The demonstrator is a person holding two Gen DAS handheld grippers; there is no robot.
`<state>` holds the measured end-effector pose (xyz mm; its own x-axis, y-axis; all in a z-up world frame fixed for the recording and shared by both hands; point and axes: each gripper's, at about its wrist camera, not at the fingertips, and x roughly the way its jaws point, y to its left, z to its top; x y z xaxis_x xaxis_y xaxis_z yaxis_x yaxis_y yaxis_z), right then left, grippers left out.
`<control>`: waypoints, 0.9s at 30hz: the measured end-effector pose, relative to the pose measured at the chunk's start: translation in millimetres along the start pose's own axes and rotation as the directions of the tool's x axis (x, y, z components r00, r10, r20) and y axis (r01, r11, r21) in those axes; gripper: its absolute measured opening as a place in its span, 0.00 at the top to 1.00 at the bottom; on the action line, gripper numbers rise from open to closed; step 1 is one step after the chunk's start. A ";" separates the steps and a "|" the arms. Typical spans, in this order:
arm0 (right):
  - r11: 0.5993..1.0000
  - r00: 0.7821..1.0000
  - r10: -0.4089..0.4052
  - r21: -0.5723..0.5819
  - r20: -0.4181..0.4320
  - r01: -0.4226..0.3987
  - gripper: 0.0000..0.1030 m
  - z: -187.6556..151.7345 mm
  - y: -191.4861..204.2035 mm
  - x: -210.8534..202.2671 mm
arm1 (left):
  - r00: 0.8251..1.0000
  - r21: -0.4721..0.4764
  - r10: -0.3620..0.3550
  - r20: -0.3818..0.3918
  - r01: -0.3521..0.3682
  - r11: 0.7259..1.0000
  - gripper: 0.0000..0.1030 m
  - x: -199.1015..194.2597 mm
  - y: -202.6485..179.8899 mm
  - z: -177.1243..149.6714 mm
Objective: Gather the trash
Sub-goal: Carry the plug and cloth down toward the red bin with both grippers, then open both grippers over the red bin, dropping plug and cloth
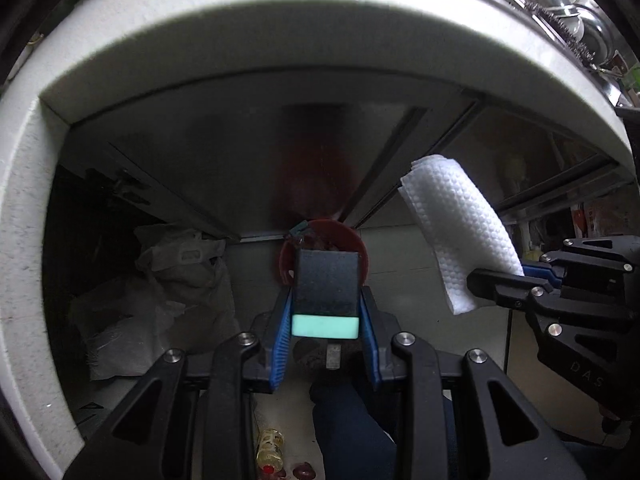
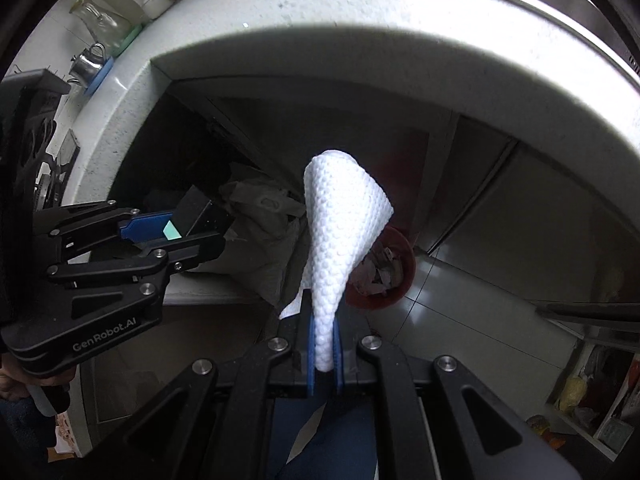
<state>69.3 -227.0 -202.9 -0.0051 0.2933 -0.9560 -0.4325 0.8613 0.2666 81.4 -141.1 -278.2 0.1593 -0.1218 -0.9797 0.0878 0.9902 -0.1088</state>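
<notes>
I have both pieces of trash in hand and neither is binned yet, so by my reading the picking-up is finished and the drop is what remains. My left gripper (image 1: 325,312) is clamped narrow on a small dark box (image 1: 325,286), rectangular, matte and faintly speckled on its broad face, with a pale mint-green end panel toward the camera; the blue ribbed pads (image 1: 282,344) press its two sides. My right gripper (image 2: 325,354) is pinched fully together on a white paper towel (image 2: 340,236), soft and embossed with a fine dimple pattern, rolled loosely into a cone that flares away from the jaws. Both items hang in the air, pointing down at a red round bin (image 2: 402,264) on the floor, already holding crumpled grey and pinkish scraps; in the left view the box sits directly in line with the bin, in the right view the towel is just beside its rim. Behind the bin are brushed-metal cabinet doors (image 1: 224,160), smooth and dully reflective, and to one side a slumped, wrinkled translucent plastic bag (image 1: 160,280). Overhead curves the thick speckled white countertop edge (image 1: 280,36), stone-like. The floor is pale glossy tile (image 2: 452,300).
</notes>
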 end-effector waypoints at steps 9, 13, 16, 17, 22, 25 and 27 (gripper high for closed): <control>0.998 0.992 -0.010 0.067 -0.128 0.019 0.94 -6.7 -44.8 121.3 | 0.996 -0.012 -0.029 -0.080 0.028 1.000 0.72 137.2 13.1 -7.6; 0.997 0.986 -0.012 0.072 -0.164 0.024 0.94 -6.3 -57.9 175.9 | 0.994 -0.026 -0.034 -0.106 0.031 0.999 0.72 200.1 21.7 -11.1; 0.997 0.982 -0.016 0.070 -0.187 0.029 0.94 -9.8 -71.2 213.6 | 0.991 -0.038 -0.051 -0.126 0.046 0.998 0.72 242.0 29.5 -12.7; 0.997 0.981 -0.009 0.074 -0.192 0.024 0.94 -12.3 -75.5 224.4 | 0.990 -0.040 -0.052 -0.130 0.048 0.998 0.72 252.1 32.6 -12.8; 0.997 0.976 0.011 0.074 -0.218 0.006 0.94 -13.9 -87.8 272.2 | 0.988 -0.027 -0.056 -0.146 0.053 0.998 0.72 301.1 36.4 -12.4; 0.997 0.975 0.016 0.071 -0.224 0.000 0.93 -16.3 -94.2 286.2 | 0.987 -0.018 -0.053 -0.152 0.051 0.999 0.72 319.1 38.8 -13.2; 0.998 0.977 0.022 0.065 -0.214 -0.008 0.93 -20.5 -104.0 283.8 | 0.986 -0.019 -0.062 -0.157 0.060 0.998 0.72 326.4 41.3 -13.0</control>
<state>94.4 -241.8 -504.5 -0.2077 0.2164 -0.9540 -0.3728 0.8841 0.2817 124.2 -139.0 -604.7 -0.0027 -0.1709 -0.9853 0.0790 0.9822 -0.1706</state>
